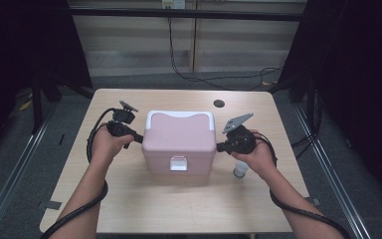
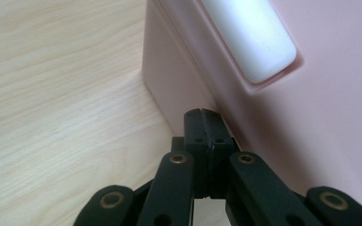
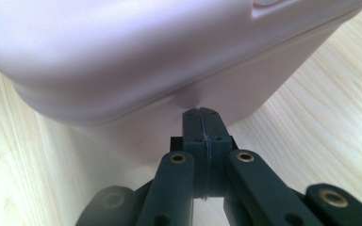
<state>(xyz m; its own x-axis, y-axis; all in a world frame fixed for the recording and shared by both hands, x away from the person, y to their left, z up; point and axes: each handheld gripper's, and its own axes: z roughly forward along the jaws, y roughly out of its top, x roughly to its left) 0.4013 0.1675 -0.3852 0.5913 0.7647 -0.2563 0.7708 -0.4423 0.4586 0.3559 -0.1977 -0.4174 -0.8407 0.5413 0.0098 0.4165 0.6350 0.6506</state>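
Pressure from both sides looks like the step: the left gripper (image 1: 138, 139) and right gripper (image 1: 221, 147), jaws clenched on nothing, meet the pink cooler box (image 1: 179, 142) at mid-table. Push evenly and level so it doesn't twist. The high view adds a small cup (image 1: 240, 171) near the right hand; the gripper views show tip contact.

Lighting is even and overhead on the table (image 1: 129, 209); surroundings are dark. The pink box (image 1: 179, 137) casts a soft shadow towards the near edge. In both gripper views the box is close, blurred and slightly washed out.
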